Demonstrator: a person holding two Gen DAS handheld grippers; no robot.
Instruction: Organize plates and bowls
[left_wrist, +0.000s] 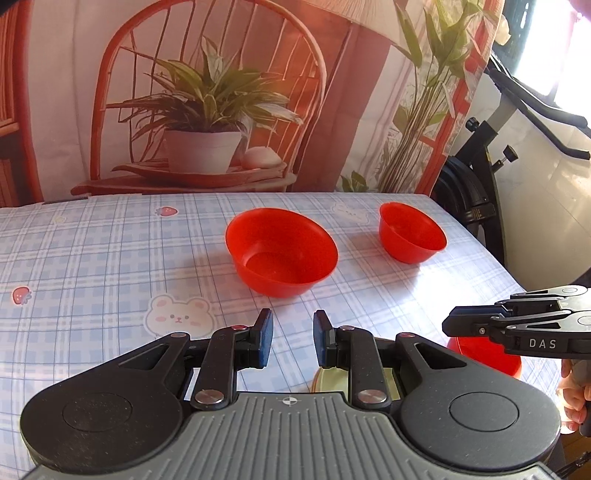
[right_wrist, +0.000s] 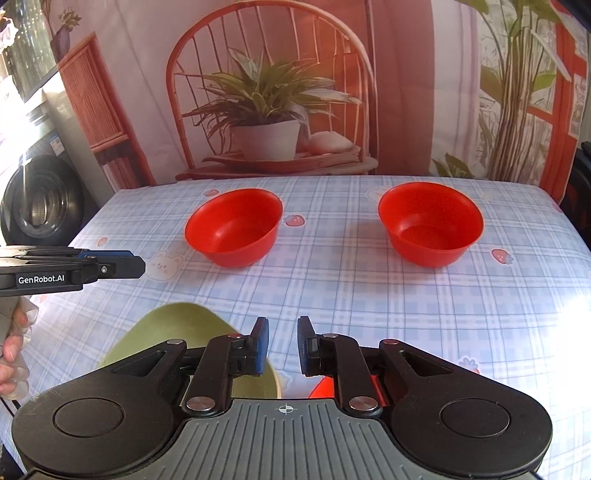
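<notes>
**Two Bowls Out on the Check Cloth, Both Grippers Empty**

Blue-checked cloth (right_wrist: 351, 295), printed with bears and strawberries, covers the table, and a printed backdrop (right_wrist: 266, 110) of a cane chair and potted plant hangs right behind its far edge. Take the left bowl (right_wrist: 233, 227) as the landmark: it stands upright and empty toward the far middle of the cloth. To its right, well apart, sits the right bowl (right_wrist: 431, 224), also upright and empty, with bare cloth between the two.

Nearer than the left bowl, the left gripper (left_wrist: 293, 339) hovers over the cloth with its jaws apart and nothing between them. The right gripper (right_wrist: 281, 345) hovers nearer than both bowls, roughly level with the gap between them; its jaws also stand apart and empty.

A green plate (right_wrist: 173, 332) lies on the cloth near of the left bowl, partly hidden under the right gripper's body. A third bowl (left_wrist: 491, 356), red, sits near and right of the landmark, mostly covered by the right gripper; how it sits cannot be told.

Open cloth lies between the grippers and the bowls. Left of the landmark the table edge drops toward a washer (right_wrist: 40, 206). Past the right bowl the cloth ends close to an exercise bike (left_wrist: 480, 177) standing just off that edge.
</notes>
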